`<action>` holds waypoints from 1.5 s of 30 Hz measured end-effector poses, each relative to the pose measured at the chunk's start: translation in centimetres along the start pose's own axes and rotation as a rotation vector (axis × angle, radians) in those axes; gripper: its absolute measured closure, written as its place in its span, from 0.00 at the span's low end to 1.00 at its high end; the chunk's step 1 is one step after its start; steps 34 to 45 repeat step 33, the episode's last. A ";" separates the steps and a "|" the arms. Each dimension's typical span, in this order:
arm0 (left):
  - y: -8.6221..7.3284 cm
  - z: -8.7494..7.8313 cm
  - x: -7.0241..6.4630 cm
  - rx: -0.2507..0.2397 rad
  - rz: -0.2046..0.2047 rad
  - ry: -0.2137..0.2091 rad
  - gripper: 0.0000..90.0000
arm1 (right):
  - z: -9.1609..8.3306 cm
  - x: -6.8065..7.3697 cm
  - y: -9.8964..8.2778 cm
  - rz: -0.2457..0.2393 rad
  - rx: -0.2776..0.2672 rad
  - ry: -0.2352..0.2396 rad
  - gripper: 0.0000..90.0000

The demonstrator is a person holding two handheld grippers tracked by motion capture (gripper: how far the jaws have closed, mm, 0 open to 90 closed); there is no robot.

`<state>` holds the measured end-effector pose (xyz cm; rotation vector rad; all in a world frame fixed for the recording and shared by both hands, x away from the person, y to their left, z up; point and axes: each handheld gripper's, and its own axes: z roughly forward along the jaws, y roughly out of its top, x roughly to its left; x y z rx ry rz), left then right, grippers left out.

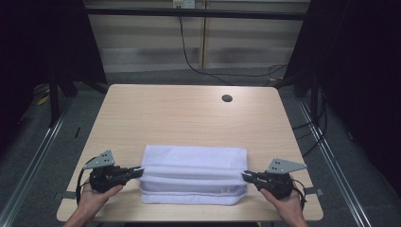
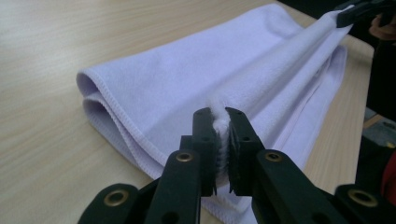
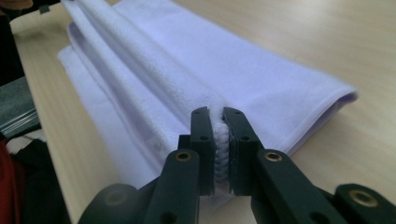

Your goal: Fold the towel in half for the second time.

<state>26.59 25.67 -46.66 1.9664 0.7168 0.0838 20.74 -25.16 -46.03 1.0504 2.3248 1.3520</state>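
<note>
A: Where do you stand right now?

B: Your left claw (image 1: pixel 140 170) is clamped on the left end of the towel (image 1: pixel 194 165), and your right claw (image 1: pixel 246 176) is clamped on its right end. Each pinches a raised ridge of cloth. The towel lies folded on the surface (image 1: pixel 189 113), toward its near edge, well short of the cable hole (image 1: pixel 227 98).

A: What could go wrong from here?

B: My guess is the fold comes out crooked. If one of your hands travels further than the other, the ridge will skew and the edges won't line up. You could also lose a layer: each pinch is narrow, so a sharp tug might pull cloth out of the pads. And the towel sits close to the near edge of the surface, so drawing it toward you could drop the bottom layer over that edge.

A: What do the claw views add?

B: The left gripper view shows white pile squeezed between the pads (image 2: pixel 240 135) and stitched hems stacked at the towel's left end. The right gripper view shows the same tight bite at the right end, plus the ridge running the towel's length. The high view gives the towel's place on the surface and a small label (image 1: pixel 226 190) at the front right.
</note>
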 end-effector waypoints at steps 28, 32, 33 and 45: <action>0.2 -0.9 3.8 -0.032 -0.176 0.175 0.35 | -3.2 -1.9 -0.6 0.152 -0.112 -0.115 0.41; -0.8 -1.6 4.1 -0.050 -0.180 0.229 0.30 | -3.5 -3.5 -1.2 0.200 -0.157 -0.183 0.37; -1.1 -1.6 4.2 -0.035 -0.176 0.242 0.30 | -3.6 -3.6 -1.4 0.203 -0.148 -0.188 0.37; -1.1 -1.6 4.2 -0.035 -0.176 0.242 0.30 | -3.6 -3.6 -1.4 0.203 -0.148 -0.188 0.37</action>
